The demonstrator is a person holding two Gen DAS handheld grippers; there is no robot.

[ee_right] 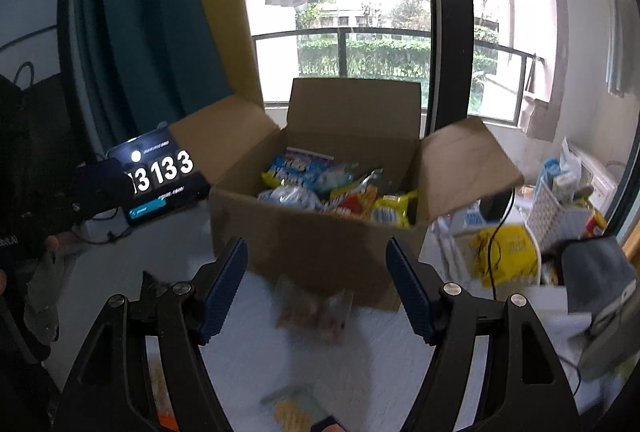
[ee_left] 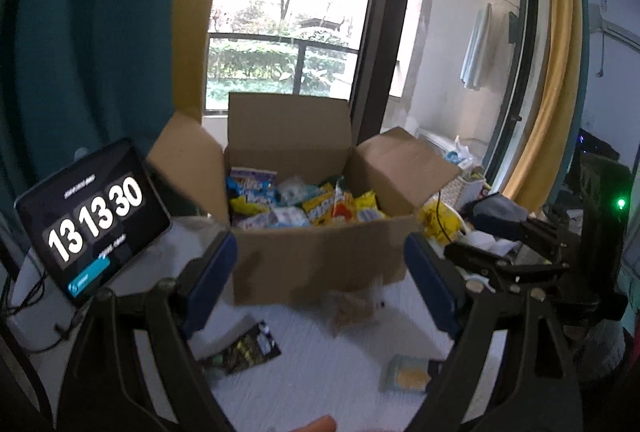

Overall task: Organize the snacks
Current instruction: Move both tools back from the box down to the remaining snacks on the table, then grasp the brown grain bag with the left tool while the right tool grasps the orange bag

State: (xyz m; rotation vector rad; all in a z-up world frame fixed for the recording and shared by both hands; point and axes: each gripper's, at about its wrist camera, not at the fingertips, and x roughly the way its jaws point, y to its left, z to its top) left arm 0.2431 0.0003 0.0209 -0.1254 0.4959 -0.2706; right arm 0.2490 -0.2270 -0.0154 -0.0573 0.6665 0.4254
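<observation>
Both blue-padded grippers, left (ee_left: 320, 272) & right (ee_right: 316, 272), gape wide w/ nothing between pads. Just past them a clear packet of brown snacks (ee_right: 316, 308) lies on white tabletop (ee_left: 320, 372), against the front of open brown cardboard box (ee_left: 320, 252). Box holds yellow & blue snack packs (ee_left: 296, 202).

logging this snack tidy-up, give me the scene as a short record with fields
box: open cardboard box, flaps up, on the white table
in box: many snack packets, mostly yellow and blue
loose on table: brown snack bag against the box front; black packet; pale packet
clock: tablet left of the box
left tool: open, empty
right tool: open, empty
beside box on the right: white basket, yellow bag
</observation>
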